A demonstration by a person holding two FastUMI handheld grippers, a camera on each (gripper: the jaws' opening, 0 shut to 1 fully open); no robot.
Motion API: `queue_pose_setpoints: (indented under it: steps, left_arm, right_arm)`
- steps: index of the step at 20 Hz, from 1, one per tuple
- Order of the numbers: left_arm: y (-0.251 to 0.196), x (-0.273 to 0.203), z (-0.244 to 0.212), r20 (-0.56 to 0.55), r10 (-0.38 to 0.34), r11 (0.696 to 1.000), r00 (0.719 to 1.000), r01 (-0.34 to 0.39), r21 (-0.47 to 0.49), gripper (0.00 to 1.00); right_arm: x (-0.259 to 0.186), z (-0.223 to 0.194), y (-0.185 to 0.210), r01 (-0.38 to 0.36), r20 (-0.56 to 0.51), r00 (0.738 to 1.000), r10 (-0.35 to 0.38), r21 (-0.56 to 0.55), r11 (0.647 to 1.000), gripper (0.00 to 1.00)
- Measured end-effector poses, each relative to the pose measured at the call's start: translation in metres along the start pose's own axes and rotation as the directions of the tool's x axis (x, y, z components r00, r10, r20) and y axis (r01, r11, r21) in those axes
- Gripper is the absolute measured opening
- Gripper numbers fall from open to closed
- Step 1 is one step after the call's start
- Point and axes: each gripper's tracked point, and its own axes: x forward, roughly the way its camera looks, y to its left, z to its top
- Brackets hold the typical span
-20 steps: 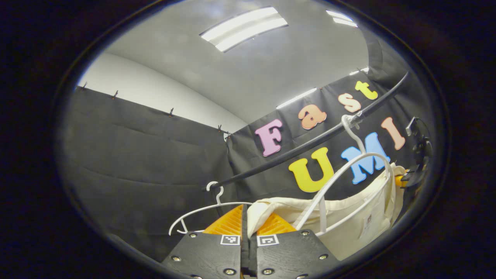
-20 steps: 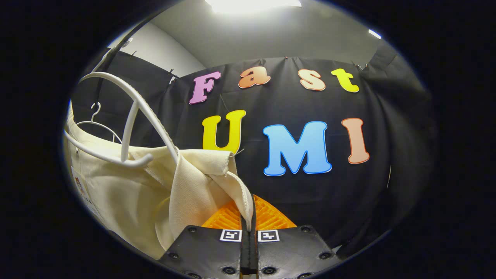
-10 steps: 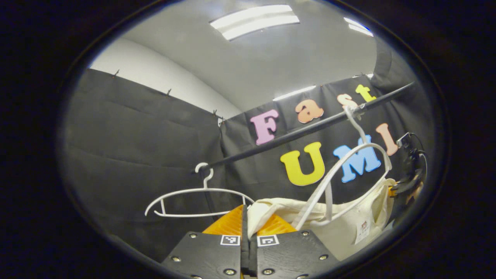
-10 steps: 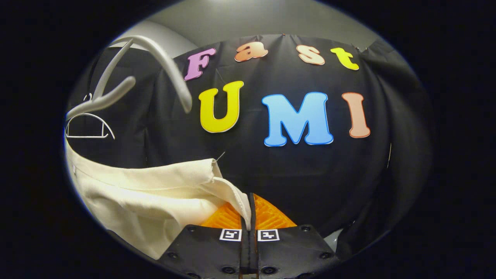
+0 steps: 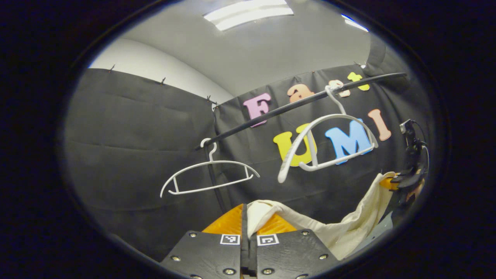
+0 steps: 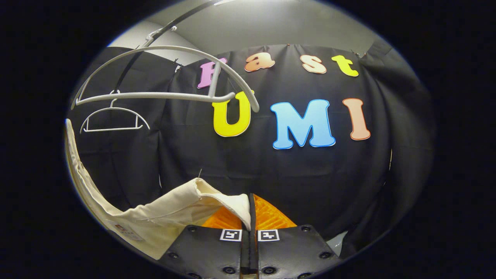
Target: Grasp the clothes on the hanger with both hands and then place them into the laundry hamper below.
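Observation:
A cream garment (image 5: 341, 228) sags between my two grippers, free of its white hanger (image 5: 329, 143). My left gripper (image 5: 245, 217) is shut on one end of the cloth at the bottom of the left gripper view. My right gripper (image 6: 250, 209) is shut on the other end of the garment (image 6: 170, 217) at the bottom of the right gripper view. That hanger (image 6: 166, 77) hangs bare and tilted above the cloth. The right gripper (image 5: 405, 180) also appears at the far right of the left gripper view, holding the cloth's far corner.
A black rail (image 5: 302, 102) crosses the booth and carries the bare hanger and a second empty white hanger (image 5: 209, 174), which also shows at the left of the right gripper view (image 6: 112, 118). Black cloth walls stand close behind.
The garment came down off the hanger, which now swings bare above. Both grippers moved lower with the cloth, which now sags between them.

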Motion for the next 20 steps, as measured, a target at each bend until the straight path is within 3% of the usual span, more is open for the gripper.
queue_pose_setpoints:
  steps: [6,11,16,20]
  left_arm:
    - [-0.044,-0.01,0.028,0.057,-0.112,0.993,0.992,0.114,-0.038,0.01]
    - [-0.059,-0.05,0.061,0.127,-0.2,0.973,0.972,0.213,-0.093,0.02]
    - [-0.082,-0.088,0.077,0.185,-0.299,0.934,0.936,0.327,-0.144,0.01]
    - [-0.103,-0.096,0.063,0.188,-0.334,0.905,0.923,0.37,-0.208,0.02]
  right_arm:
    - [-0.066,0.032,0.032,-0.058,0.055,0.997,0.058,-0.016,0.998,0.01]
    - [-0.121,0.073,0.071,-0.119,0.109,0.986,0.123,-0.041,0.992,0.0]
    - [-0.174,0.09,0.119,-0.207,0.135,0.969,0.207,-0.019,0.978,0.01]
    - [-0.198,0.081,0.134,-0.237,0.124,0.964,0.235,0.002,0.971,0.01]
